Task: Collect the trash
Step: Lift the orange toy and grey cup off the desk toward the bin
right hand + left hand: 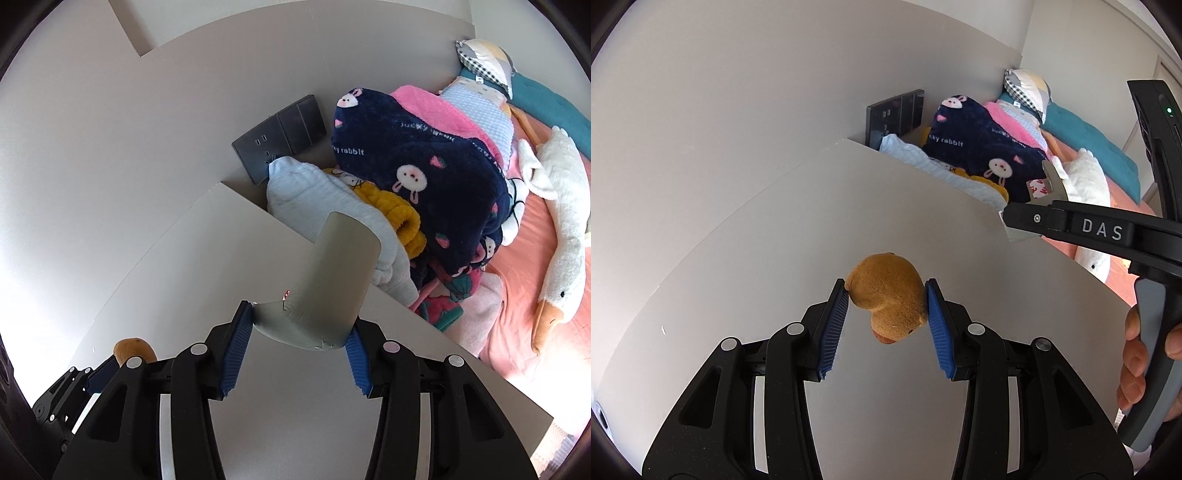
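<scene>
- left gripper (888, 295) pinched a small brown plush toy (886, 297) between its blue pads, jaws only narrowly apart, toy held just above the grey tabletop (886, 406)
- right gripper (301, 325) was clamped on the crumpled lower end of a grey foil packet (332, 273), jaws partly open around it; packet stuck up and away from the pads, over the table edge
- hand (1141, 365) on the right gripper's handle, seen at right edge of left wrist view
- dark wall socket (280, 136) behind the table
- heap of clothes and a navy rabbit blanket (424, 177) past the table's far edge
- white goose plush (565, 229) lay on the pink bedding at far right
</scene>
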Available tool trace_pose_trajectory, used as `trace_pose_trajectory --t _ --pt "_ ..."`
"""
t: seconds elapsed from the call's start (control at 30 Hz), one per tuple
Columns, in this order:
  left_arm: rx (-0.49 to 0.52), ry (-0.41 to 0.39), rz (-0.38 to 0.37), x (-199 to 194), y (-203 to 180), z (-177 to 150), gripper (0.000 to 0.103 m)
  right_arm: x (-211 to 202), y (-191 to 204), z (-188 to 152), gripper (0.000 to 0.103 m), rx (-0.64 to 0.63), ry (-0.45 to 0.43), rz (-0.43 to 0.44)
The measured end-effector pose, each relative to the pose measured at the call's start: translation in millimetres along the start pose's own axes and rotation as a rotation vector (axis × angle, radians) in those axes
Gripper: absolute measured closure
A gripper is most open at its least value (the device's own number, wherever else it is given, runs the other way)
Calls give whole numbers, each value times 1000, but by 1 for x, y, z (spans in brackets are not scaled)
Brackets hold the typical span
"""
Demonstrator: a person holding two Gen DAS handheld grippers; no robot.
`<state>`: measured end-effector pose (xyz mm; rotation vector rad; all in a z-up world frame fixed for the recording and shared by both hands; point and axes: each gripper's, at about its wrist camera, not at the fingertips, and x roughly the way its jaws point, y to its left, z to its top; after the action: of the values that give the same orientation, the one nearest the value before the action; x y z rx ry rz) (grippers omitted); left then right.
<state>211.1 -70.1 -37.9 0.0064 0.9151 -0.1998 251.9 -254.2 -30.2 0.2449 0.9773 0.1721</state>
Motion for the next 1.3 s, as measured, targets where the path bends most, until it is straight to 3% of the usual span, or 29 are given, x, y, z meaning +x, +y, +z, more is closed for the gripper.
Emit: trace_pose_trajectory --t 0.7,1.3 --pt "67 -14 -12 -58 -58 -42 61 -102 -17 -73 53 -33 -44 47" --pt "165 -16 -71 -86 -139 -72 61 -169 -74 -122 52 4 -78 39"
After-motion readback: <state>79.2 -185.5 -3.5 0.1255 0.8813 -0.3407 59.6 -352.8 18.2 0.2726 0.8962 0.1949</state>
